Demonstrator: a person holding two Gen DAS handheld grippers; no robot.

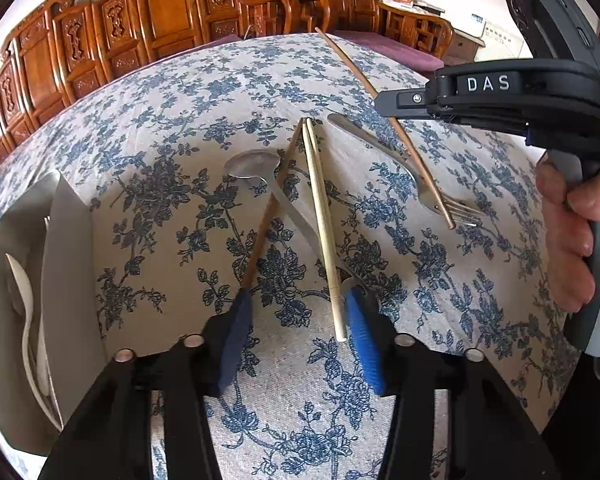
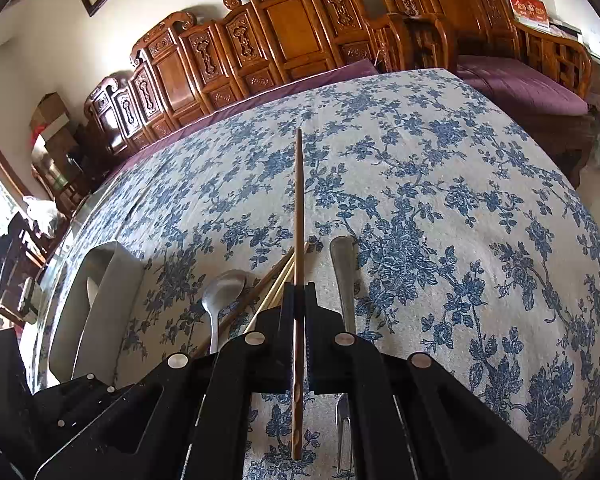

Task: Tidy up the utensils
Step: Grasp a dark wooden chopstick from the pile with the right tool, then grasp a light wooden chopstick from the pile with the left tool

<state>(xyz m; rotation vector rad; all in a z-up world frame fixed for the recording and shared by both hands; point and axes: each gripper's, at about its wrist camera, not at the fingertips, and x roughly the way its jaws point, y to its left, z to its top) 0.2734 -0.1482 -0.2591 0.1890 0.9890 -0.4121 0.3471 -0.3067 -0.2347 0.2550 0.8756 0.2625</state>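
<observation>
The right gripper (image 2: pixel 299 300) has its jaws clamped on 1 brown chopstick (image 2: pixel 299 208), lifted over the fork (image 2: pixel 344 268). The left gripper (image 1: pixel 296 312) has its jaws half open around 2 pale chopsticks (image 1: pixel 320 216) on the counter (image 1: pixel 160 128), not pressing. Closing may catch the spoon (image 1: pixel 252 166) handle beneath and scatter them.

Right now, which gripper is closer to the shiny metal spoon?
Left. The left gripper is down at the metal spoon, its jaws on either side of the handle end. The right gripper is farther off, raised above the fork, clamping a brown chopstick.
</observation>
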